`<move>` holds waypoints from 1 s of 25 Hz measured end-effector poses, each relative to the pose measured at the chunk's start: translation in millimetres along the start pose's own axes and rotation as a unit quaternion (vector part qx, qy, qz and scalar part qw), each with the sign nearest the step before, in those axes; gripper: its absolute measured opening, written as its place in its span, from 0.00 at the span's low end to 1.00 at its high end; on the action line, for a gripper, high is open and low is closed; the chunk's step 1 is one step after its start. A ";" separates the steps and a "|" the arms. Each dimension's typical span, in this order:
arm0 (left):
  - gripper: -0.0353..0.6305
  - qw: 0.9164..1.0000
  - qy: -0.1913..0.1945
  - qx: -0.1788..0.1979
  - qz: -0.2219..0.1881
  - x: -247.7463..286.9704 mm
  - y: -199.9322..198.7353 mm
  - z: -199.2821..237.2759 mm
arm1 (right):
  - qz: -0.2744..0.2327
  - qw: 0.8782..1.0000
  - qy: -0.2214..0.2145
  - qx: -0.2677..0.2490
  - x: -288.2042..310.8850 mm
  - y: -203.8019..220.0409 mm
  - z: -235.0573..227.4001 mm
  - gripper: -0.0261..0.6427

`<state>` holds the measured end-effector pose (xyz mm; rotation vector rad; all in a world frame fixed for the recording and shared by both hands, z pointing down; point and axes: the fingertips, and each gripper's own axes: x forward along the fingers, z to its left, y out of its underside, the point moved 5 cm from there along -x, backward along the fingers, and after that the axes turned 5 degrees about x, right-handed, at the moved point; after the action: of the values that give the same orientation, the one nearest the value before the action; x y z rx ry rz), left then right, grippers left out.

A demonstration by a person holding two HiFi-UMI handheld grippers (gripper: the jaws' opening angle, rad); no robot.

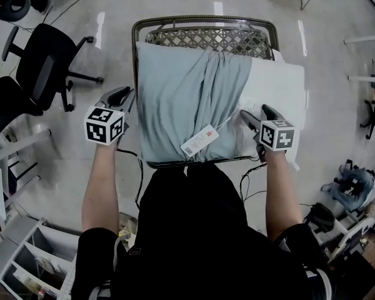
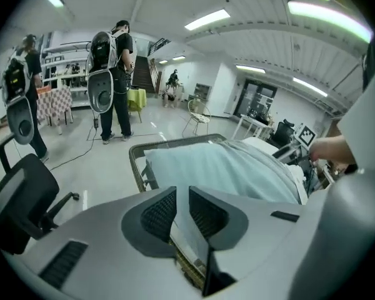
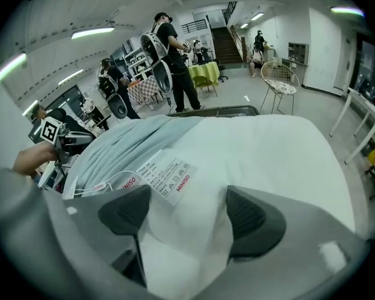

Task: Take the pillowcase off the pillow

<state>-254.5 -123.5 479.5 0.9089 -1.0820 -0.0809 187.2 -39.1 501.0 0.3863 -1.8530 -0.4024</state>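
A white pillow [image 1: 276, 83] lies on a wire-framed stand [image 1: 206, 21] in front of me. A pale blue pillowcase [image 1: 175, 99] covers its left part and is bunched into folds near the middle, so the right part is bare. A white paper tag [image 1: 200, 140] hangs on a string at the near edge. My left gripper [image 1: 126, 96] is at the pillowcase's left edge; in the left gripper view it [image 2: 182, 208] is shut on a thin fold of the blue cloth [image 2: 231, 167]. My right gripper [image 3: 187, 214] stands wide, its pads pressed on a bulge of the bare pillow [image 3: 262, 149] beside a sewn label [image 3: 165, 174].
Black office chairs [image 1: 44, 61] stand on the floor to the left, and a white shelf [image 1: 25, 255] at the lower left. Cables trail under the stand. People with backpacks [image 2: 112, 61] stand farther back. A wire chair [image 3: 280, 80] stands beyond the pillow.
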 end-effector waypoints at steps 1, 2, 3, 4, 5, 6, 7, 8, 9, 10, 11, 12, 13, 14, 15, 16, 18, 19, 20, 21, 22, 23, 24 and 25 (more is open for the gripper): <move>0.15 1.000 0.004 -0.009 -0.008 5.4 -8.5 3.5 | -0.002 1.000 0.001 0.001 -1.2 -2.4 0.5 0.64; 0.21 1.000 0.007 -0.015 -0.012 12.0 -16.4 7.0 | -0.007 1.000 0.001 0.001 -2.6 -6.2 1.5 0.64; 0.25 1.000 0.009 -0.020 -0.014 19.8 -23.4 10.7 | -0.013 1.000 0.001 -0.001 -3.8 -11.4 2.3 0.64; 0.28 1.000 0.011 -0.025 -0.014 28.7 -29.5 14.4 | -0.020 1.000 0.001 -0.004 -4.1 -17.9 2.8 0.64; 0.32 0.999 0.014 -0.032 -0.013 38.2 -34.9 17.7 | -0.026 1.000 0.000 -0.006 -3.3 -25.3 2.9 0.64; 0.35 0.999 0.021 -0.043 -0.012 48.1 -39.9 20.6 | -0.030 1.000 -0.001 -0.008 -1.3 -33.0 2.7 0.64; 0.37 0.998 0.029 -0.057 -0.012 58.0 -44.7 22.9 | -0.031 0.999 -0.002 -0.011 1.8 -40.7 2.0 0.64; 0.40 0.997 0.037 -0.071 -0.014 67.6 -49.7 24.8 | -0.031 0.999 -0.001 -0.016 6.0 -48.1 1.0 0.64; 0.43 0.995 0.044 -0.084 -0.016 76.5 -55.1 26.2 | -0.030 0.999 0.000 -0.022 10.9 -54.6 -0.2 0.64; 0.46 0.995 0.048 -0.091 -0.017 84.5 -60.8 27.0 | -0.027 0.999 0.001 -0.027 16.3 -59.6 -1.4 0.65; 0.48 0.994 0.048 -0.093 -0.018 91.7 -66.6 27.4 | -0.021 0.999 0.000 -0.029 21.9 -63.0 -2.2 0.65; 0.50 0.995 0.046 -0.090 -0.017 98.3 -72.3 27.4 | -0.015 1.000 -0.004 -0.027 27.6 -64.7 -2.6 0.65; 0.50 0.995 0.044 -0.086 -0.015 105.0 -77.5 27.2 | -0.008 1.000 -0.009 -0.022 33.1 -65.4 -2.6 0.65; 0.51 0.996 0.043 -0.082 -0.010 111.9 -81.9 27.0 | -0.003 1.000 -0.013 -0.017 38.2 -65.9 -2.6 0.65; 0.52 0.996 0.041 -0.076 -0.002 118.8 -85.4 26.9 | 0.001 1.000 -0.014 -0.014 42.6 -66.7 -2.6 0.67; 0.53 0.997 0.040 -0.069 0.008 125.2 -87.7 26.9 | 0.004 1.000 -0.013 -0.013 46.0 -67.7 -2.7 0.67; 0.53 0.997 0.039 -0.061 0.026 134.5 -89.2 27.0 | 0.006 1.000 -0.009 -0.013 50.2 -69.6 -2.7 0.68; 0.53 0.997 0.040 -0.060 0.030 136.9 -88.7 27.1 | 0.007 1.000 -0.008 -0.013 51.1 -70.2 -2.4 0.68; 0.53 0.997 0.040 -0.059 0.032 138.0 -87.6 27.0 | 0.009 1.000 -0.008 -0.014 51.5 -70.5 -2.0 0.68; 0.53 0.997 0.038 -0.056 0.030 138.6 -86.2 26.6 | 0.010 1.000 -0.008 -0.014 51.5 -70.3 -1.8 0.68; 0.55 0.998 0.035 -0.052 0.028 139.0 -84.7 26.1 | 0.011 1.000 -0.008 -0.014 51.4 -69.9 -1.8 0.68; 0.57 0.998 0.033 -0.048 0.027 139.8 -83.3 25.7 | 0.011 1.000 -0.008 -0.014 51.5 -69.4 -1.8 0.68; 0.57 0.998 0.034 -0.046 0.028 141.0 -82.2 25.5 | 0.010 1.000 -0.007 -0.015 51.7 -69.0 -1.7 0.68; 0.57 0.998 0.040 -0.048 0.031 142.7 -81.5 25.4 | 0.009 1.000 -0.005 -0.016 52.2 -68.7 -1.6 0.68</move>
<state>-173.4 -258.8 532.2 0.7856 -1.0229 -0.0459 177.5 -123.8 513.9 0.3454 -1.8562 -0.4212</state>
